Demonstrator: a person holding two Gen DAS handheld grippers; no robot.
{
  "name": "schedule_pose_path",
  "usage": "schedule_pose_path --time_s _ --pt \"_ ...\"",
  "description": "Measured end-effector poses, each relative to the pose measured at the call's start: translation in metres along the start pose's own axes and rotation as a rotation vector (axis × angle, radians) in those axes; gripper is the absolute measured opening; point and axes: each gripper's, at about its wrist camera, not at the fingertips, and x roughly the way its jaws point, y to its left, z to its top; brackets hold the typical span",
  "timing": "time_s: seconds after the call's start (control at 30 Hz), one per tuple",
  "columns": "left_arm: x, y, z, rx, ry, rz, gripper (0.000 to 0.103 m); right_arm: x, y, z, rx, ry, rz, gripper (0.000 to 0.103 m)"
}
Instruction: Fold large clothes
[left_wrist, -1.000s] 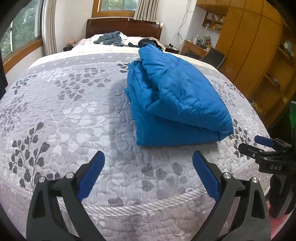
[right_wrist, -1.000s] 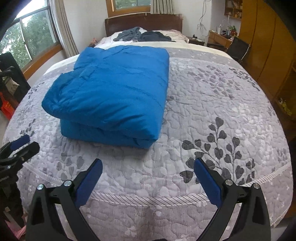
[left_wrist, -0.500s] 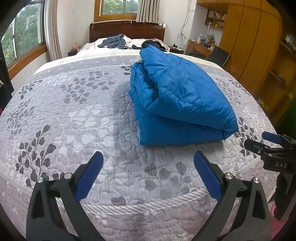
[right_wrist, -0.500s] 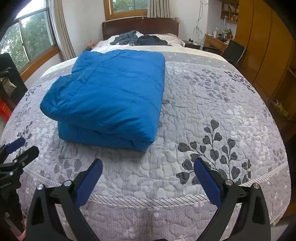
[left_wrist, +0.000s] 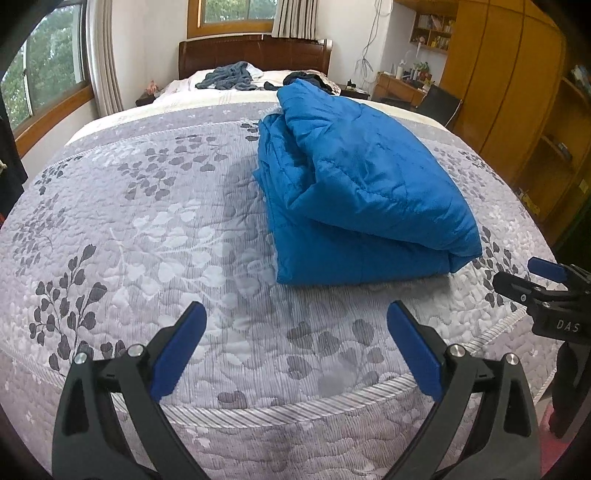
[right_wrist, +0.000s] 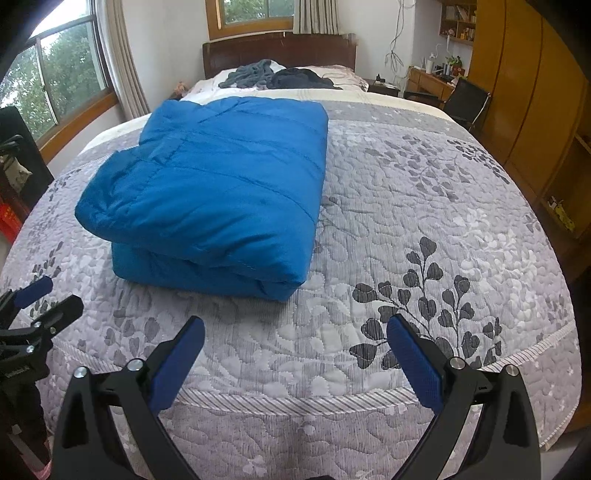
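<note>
Window: (left_wrist: 44, 74) I see it at the upper left of the left wrist view, trees outside, a curtain hanging beside it
Left hand-held gripper: (left_wrist: 295, 347) at the bottom of its own view I have it spread wide, blue pads far apart, nothing between them; it hangs over the near edge of the bed, and in the right wrist view it shows at the lower left edge (right_wrist: 33, 302)
Bed: (left_wrist: 147, 221) grey quilted cover with leaf prints fills most of both views; striped piping runs along the near edge
Blue padded garment: (left_wrist: 362, 192) folded into a thick bundle, lying on the bed right of centre in the left wrist view; in the right wrist view (right_wrist: 221, 184) it sits left of centre, the folded edge facing me, clear of both grippers
Headboard: (left_wrist: 255, 55) dark wood at top centre, with loose grey and dark clothes heaped just below it
Right hand-held gripper: (right_wrist: 295, 350) also wide open and holding nothing, low in its own view above the bed edge; I see its tip at the right edge of the left wrist view (left_wrist: 532, 280)
Wardrobe: (right_wrist: 517, 92) tall wooden doors along the right side, a desk and black chair nearby at upper right
</note>
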Motion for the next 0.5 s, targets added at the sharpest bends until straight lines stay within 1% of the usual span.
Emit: schedule_pose_path --time_s 0.5 --pt "-0.0013 -0.0016 0.0004 0.004 -0.004 0.001 0.097 0.0008 -0.0009 -0.0002 0.001 0.003 0.000 0.099"
